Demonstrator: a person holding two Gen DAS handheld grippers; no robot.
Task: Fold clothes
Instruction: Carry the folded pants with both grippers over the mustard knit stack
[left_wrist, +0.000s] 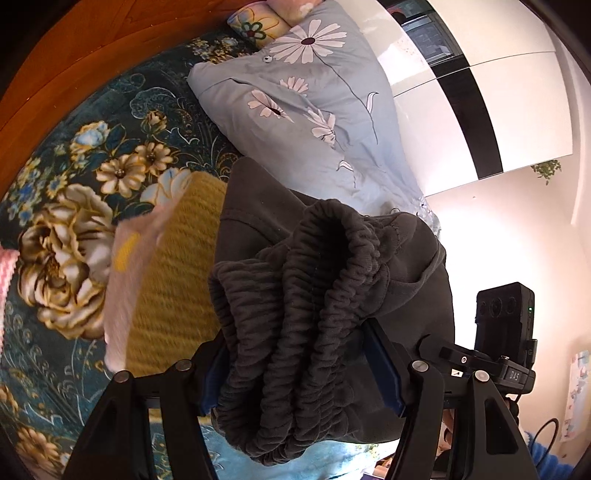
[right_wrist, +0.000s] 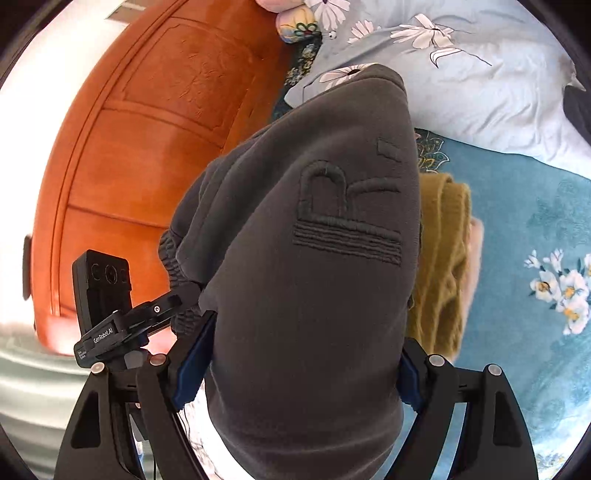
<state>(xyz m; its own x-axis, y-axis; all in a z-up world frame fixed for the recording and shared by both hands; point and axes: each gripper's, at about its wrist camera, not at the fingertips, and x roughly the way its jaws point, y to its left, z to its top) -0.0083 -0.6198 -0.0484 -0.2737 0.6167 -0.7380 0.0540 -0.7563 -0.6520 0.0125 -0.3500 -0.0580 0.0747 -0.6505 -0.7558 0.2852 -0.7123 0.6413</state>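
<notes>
Right gripper (right_wrist: 299, 373) clamps grey sweatpants (right_wrist: 306, 258), embroidered "R" facing the camera. Mustard sweater (right_wrist: 441, 258) lies on the blue bedspread (right_wrist: 524, 206) at three o'clock; wooden headboard (right_wrist: 147, 147) at ten, floral pillow (right_wrist: 461, 74) at one.

I hold the dark grey fleece pants (right_wrist: 306, 266) bunched up above the bed, their gathered elastic waistband (left_wrist: 295, 295) hanging in ridged folds, an embroidered "R" emblem (right_wrist: 347, 210) showing on the cloth.

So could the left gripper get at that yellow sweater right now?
Probably not. The left gripper is shut on the grey pants, which fill its jaws and hang in front of the yellow sweater.
</notes>
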